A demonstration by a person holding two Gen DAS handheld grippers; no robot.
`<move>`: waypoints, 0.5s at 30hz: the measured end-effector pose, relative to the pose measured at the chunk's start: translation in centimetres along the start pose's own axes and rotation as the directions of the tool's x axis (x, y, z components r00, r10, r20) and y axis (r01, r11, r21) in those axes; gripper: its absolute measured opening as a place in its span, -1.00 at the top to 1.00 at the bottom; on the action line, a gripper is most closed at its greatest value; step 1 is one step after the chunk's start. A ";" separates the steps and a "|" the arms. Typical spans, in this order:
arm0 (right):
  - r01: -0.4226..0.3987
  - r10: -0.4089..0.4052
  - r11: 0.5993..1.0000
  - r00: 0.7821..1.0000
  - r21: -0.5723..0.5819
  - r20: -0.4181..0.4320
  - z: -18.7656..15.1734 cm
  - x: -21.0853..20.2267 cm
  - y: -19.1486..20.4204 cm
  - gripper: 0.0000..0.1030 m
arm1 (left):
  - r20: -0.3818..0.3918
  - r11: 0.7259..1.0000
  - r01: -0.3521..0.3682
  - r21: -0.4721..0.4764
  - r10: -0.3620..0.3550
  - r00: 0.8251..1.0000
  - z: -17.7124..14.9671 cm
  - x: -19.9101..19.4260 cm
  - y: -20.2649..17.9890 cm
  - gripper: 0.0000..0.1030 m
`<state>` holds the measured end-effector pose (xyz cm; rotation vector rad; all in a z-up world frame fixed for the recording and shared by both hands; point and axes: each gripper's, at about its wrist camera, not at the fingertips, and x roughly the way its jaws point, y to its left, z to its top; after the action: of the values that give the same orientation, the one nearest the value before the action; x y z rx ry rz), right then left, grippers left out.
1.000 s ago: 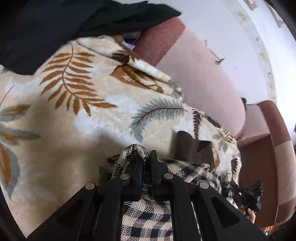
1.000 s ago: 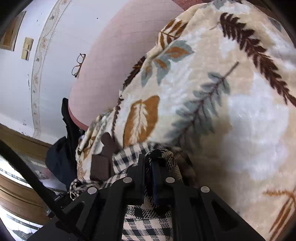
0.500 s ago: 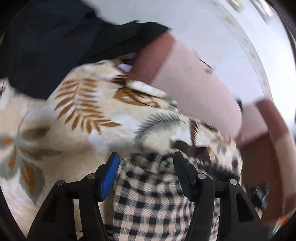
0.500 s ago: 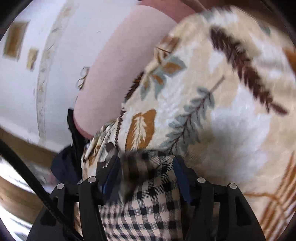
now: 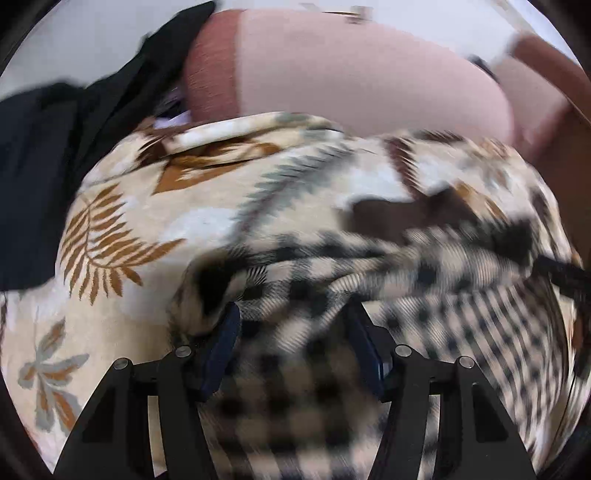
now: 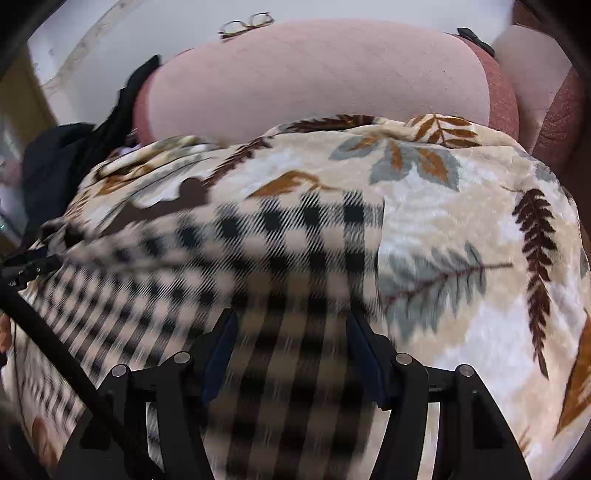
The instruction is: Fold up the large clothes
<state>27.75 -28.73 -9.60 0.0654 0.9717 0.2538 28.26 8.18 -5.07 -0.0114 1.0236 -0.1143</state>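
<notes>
Just in front of the left hand-held gripper [image 5: 293,325] lies the checked garment [image 5: 369,280], cream with black squares, spread over a leaf-print blanket [image 5: 122,229]. The jaws of this hand-held gripper have just been opening and now stand well apart; the cloth passes under the gap between them, but the blue pads do not press on it, so nothing is held. A bunched corner of the garment rises just beside the left pad. The picture is blurred here, so finer folds cannot be told.

The right hand-held gripper [image 6: 291,325] shows the same: its jaws have just been opening, they stand wide, and the checked garment [image 6: 295,258] runs below and between them without being clamped. On its right side the straight edge of the garment ends and the leaf-print blanket [image 6: 461,229] is bare. A black cable [image 6: 55,332] crosses the lower left corner of the right wrist view, in front of the cloth.

Beyond the garment, a dark brown piece of fabric [image 5: 406,218] lies on the blanket, touching the far edge of the checks. Farther to the left, black clothing [image 5: 48,147] is heaped against the blanket and over the arm of the sofa. Behind everything stands the pink sofa backrest [image 6: 314,74], with a darker red strip at its side. On top of the backrest rests a pair of glasses [image 6: 245,23], and near its right end a small black object [image 6: 474,38] which I cannot identify.
</notes>
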 end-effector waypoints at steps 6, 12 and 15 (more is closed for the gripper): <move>0.049 -0.047 0.995 0.999 0.082 -0.027 1.4 2.6 -1.9 -0.27 | 0.003 0.973 0.035 -0.226 -0.035 0.999 0.7 1.5 5.5 -0.16; -0.057 0.051 0.979 0.998 0.198 0.039 2.4 0.9 -4.5 -0.27 | 0.079 0.894 0.206 -0.399 -0.190 0.979 0.0 0.9 10.5 -0.16; -0.064 0.061 0.969 0.998 0.240 0.020 2.8 1.8 -5.3 -0.27 | 0.036 0.876 0.229 -0.425 -0.237 0.971 -0.1 2.4 10.7 -0.16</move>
<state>31.95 -33.23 -10.38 0.3198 0.9852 0.1918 30.42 18.58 -7.87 -0.5382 1.0454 -0.1079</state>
